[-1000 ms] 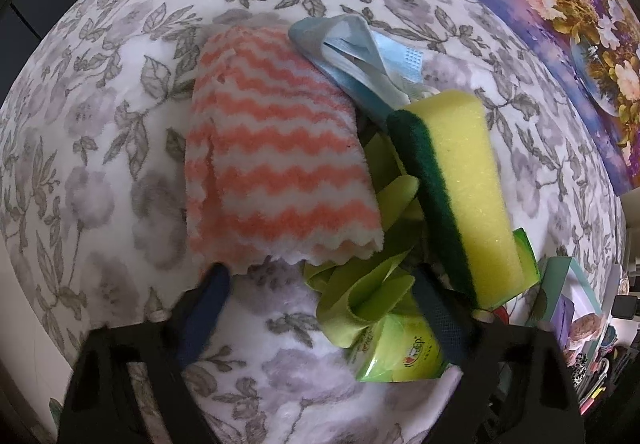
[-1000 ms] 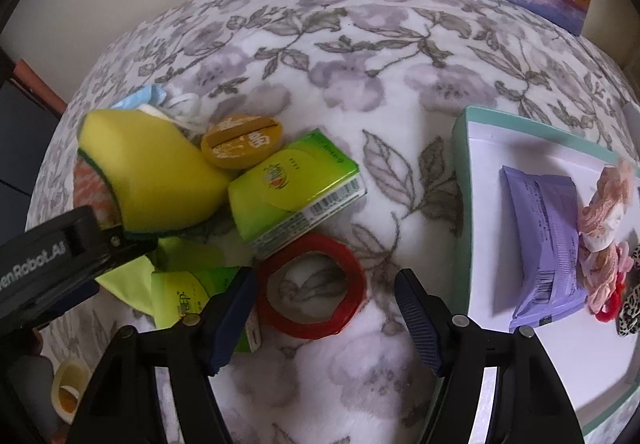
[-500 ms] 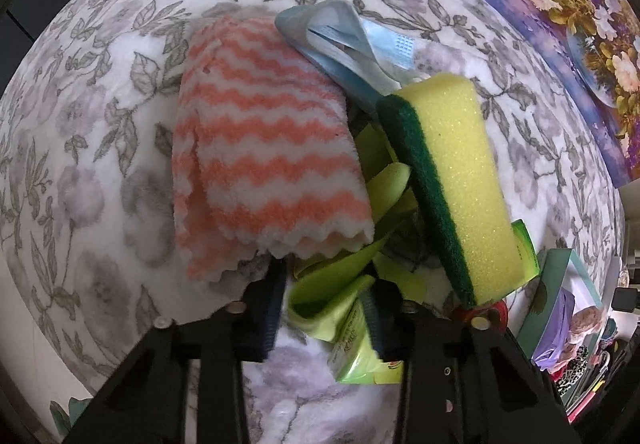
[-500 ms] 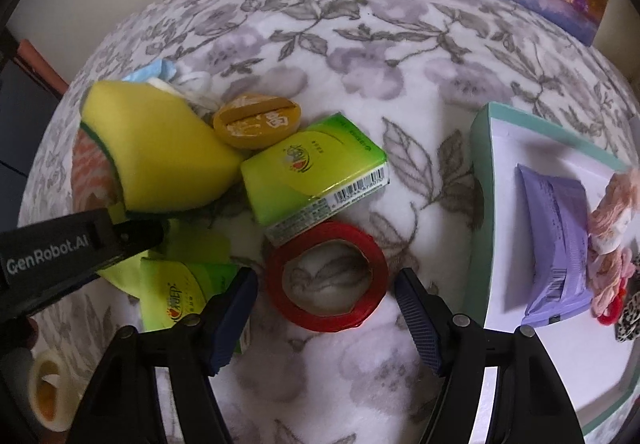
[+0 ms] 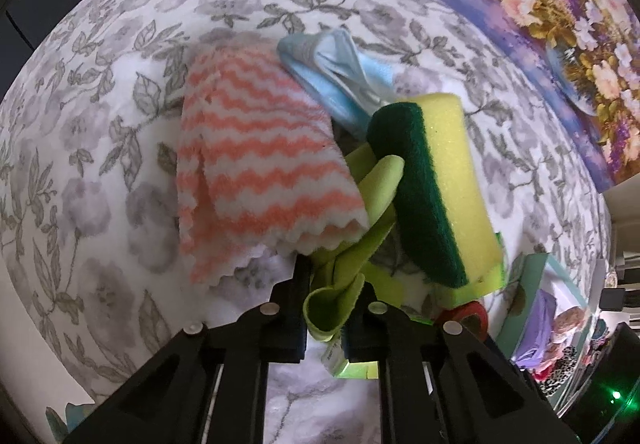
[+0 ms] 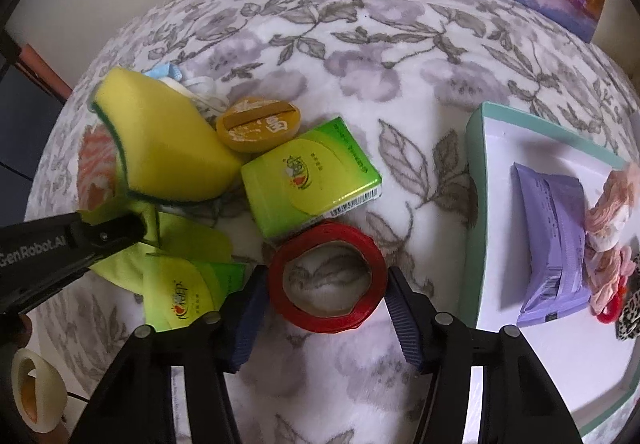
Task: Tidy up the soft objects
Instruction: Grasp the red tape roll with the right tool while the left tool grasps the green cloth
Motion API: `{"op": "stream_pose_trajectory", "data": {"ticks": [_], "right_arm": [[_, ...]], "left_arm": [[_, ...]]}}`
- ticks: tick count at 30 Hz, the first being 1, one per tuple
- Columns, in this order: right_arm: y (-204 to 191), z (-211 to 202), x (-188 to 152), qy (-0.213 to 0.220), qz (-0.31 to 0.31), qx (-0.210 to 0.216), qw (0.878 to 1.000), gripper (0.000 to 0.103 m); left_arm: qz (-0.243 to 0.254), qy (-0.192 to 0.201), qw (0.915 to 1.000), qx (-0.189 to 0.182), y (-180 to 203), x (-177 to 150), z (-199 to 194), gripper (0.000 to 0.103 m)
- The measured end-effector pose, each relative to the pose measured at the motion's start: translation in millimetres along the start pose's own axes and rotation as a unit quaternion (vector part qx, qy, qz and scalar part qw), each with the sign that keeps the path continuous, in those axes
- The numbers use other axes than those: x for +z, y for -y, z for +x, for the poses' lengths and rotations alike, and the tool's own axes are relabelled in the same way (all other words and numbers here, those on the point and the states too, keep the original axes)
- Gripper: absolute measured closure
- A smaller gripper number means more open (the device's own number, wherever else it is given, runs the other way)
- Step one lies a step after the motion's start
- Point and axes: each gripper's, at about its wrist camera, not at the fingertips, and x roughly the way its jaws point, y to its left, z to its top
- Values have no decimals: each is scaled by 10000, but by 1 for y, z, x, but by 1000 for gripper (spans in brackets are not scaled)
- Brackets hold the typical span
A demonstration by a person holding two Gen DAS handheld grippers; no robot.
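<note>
- Your left hand-held gripper (image 5: pixel 326 298) has just been closing and is now clenched on a fold of the lime-green cloth (image 5: pixel 340 284), which bunches up between its two fingers.
- The green cloth lies in the pile on the floral-covered table (image 5: pixel 100 171), tucked under the pink zigzag cloth (image 5: pixel 260 171) and the yellow sponge with the dark green scrub side (image 5: pixel 440 187).
- A light blue face mask (image 5: pixel 332 79) lies behind them, touching both the zigzag cloth and the sponge.
- Your right hand-held gripper (image 6: pixel 324 304) has just been closing, with the red tape ring (image 6: pixel 328 276) between its fingers; they stand just beside the ring on either side, and you cannot tell from this view whether the pads press on it yet.
- Beside the ring lie a green tissue pack (image 6: pixel 312 179), an orange round tin (image 6: pixel 258 123) and a second small green pack (image 6: pixel 184 292).
- Toward the table's right edge sits the teal-rimmed white tray (image 6: pixel 476 171), holding a purple packet (image 6: pixel 554 244) and some pink scrunchies (image 6: pixel 612 219).
</note>
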Motion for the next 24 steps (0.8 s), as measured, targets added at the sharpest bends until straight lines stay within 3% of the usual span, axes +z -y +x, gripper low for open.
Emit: {"op": "stream_pose_trajectory", "data": {"ticks": [12, 20, 24], "right_arm": [[14, -35, 2, 183, 131, 261, 9994, 43], [25, -69, 6, 483, 242, 417, 9977, 43], [31, -81, 7, 584, 300, 444, 9969, 43]], "left_arm": [[-52, 505, 9977, -456, -12, -4, -53, 94], [106, 1163, 9912, -621, 1, 0, -97, 95], [158, 1113, 9920, -581, 1, 0, -97, 95]]}}
